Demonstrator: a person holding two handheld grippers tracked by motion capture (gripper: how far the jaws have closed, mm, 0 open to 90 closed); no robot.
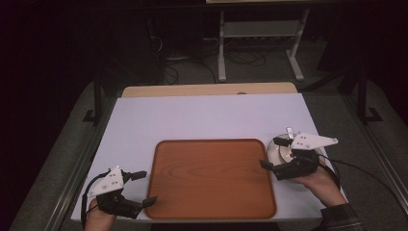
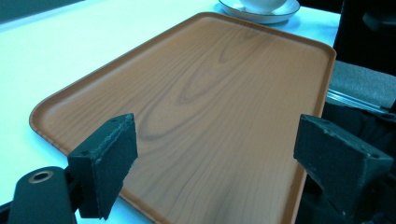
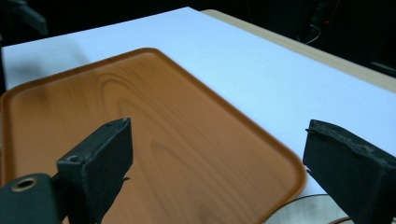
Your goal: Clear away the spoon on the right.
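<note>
A brown wood-grain tray (image 1: 211,178) lies empty in the middle of the white tabletop (image 1: 211,115). My left gripper (image 1: 144,187) is open at the tray's near left corner, its jaws pointing across the tray. In the left gripper view the jaws of that gripper (image 2: 219,163) stand wide apart over the tray (image 2: 210,84). My right gripper (image 1: 273,154) is open at the tray's right edge, above a white saucer with a cup (image 1: 279,151). The right gripper view shows that gripper (image 3: 224,168) open and empty over the tray's corner (image 3: 140,107), with the saucer's rim (image 3: 299,212) below.
The saucer and cup (image 2: 259,9) sit just off the tray's far end in the left gripper view. A pale wooden strip (image 1: 207,90) borders the table's far side. Beyond it are a dark floor, cables and a metal stand (image 1: 260,43).
</note>
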